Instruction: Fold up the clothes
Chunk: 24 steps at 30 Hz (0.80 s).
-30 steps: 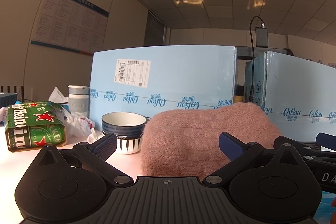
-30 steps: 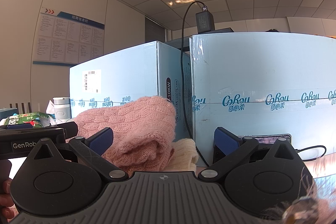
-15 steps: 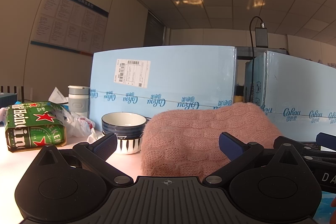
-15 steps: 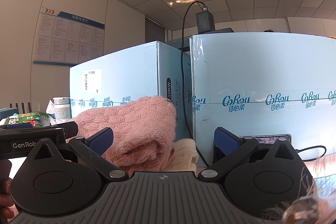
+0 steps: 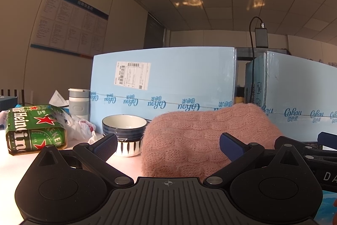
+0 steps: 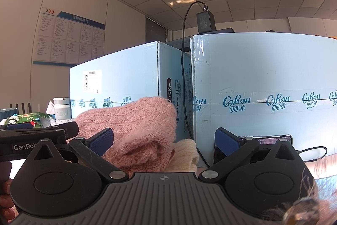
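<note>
A folded pink cable-knit sweater [image 5: 202, 136] lies as a thick bundle on the table, straight ahead of my left gripper [image 5: 168, 143], which is open with nothing between its fingers. The same pink sweater [image 6: 134, 125] appears in the right wrist view, resting on a cream knit garment [image 6: 185, 153]. My right gripper [image 6: 164, 139] is open too, level with the sweater's right end and not touching it. The left gripper's body [image 6: 31, 138] shows at the left edge of the right wrist view.
Two tall light-blue cartons [image 5: 168, 85] [image 6: 263, 94] stand right behind the clothes. A striped bowl [image 5: 124, 132], a green Heineken pack [image 5: 33, 130], a grey tumbler [image 5: 79, 101] and crumpled plastic sit to the left. A phone [image 6: 271, 139] with a cable leans on the right carton.
</note>
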### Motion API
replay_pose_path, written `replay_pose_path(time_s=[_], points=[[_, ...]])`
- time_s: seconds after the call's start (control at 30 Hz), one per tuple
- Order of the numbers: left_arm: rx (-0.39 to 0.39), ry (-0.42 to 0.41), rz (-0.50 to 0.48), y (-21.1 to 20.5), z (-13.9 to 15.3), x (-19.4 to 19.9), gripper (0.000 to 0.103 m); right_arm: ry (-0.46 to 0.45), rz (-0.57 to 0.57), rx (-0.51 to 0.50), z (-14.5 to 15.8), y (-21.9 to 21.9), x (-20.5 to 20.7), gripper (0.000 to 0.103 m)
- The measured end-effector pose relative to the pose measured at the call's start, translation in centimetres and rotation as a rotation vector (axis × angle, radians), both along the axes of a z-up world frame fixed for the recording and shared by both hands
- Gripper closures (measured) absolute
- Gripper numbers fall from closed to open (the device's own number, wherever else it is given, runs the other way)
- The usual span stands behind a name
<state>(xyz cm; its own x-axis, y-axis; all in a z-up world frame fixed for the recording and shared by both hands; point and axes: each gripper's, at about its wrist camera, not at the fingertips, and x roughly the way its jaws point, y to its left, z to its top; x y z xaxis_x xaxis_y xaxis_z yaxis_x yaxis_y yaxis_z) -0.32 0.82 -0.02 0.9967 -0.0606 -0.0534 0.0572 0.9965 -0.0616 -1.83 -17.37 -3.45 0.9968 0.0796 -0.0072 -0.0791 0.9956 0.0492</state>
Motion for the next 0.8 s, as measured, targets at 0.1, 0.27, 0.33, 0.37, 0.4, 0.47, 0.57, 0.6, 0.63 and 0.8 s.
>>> replay_pose_path(time_s=[0.1,0.27,0.33,0.37,0.4,0.47,0.57,0.6,0.63,0.8], points=[[0.004,-0.004,0.005,-0.08,0.00,0.04,0.000,0.000,0.000,0.000,0.00,-0.01,0.00,0.000],[0.001,0.002,0.014,0.03,0.01,0.13,0.000,0.001,0.000,0.000,0.00,0.02,0.00,0.000],[0.000,0.003,0.016,0.07,-0.01,0.13,0.000,0.001,0.000,-0.001,0.01,0.01,-0.01,0.000],[0.001,0.003,0.017,0.08,-0.02,0.13,0.000,0.001,0.000,-0.001,0.01,0.01,-0.01,0.000],[0.001,0.003,0.017,0.09,-0.03,0.13,0.000,0.001,0.000,-0.001,0.01,0.02,0.00,0.000],[0.001,0.003,0.016,0.13,-0.06,0.12,0.000,0.001,0.000,-0.001,0.01,0.02,0.00,0.000],[0.000,0.002,0.016,0.17,-0.07,0.06,0.000,0.001,0.000,-0.001,0.01,0.02,0.01,0.000],[0.000,0.002,0.016,0.19,-0.07,0.04,0.000,0.001,0.000,0.000,0.01,0.02,0.00,0.000],[0.001,0.002,0.016,0.20,-0.08,0.02,0.000,0.001,0.000,0.000,0.01,0.02,-0.01,0.000],[0.002,0.001,0.012,0.15,-0.07,-0.03,0.000,0.001,0.001,-0.001,0.01,0.00,0.00,0.000]])
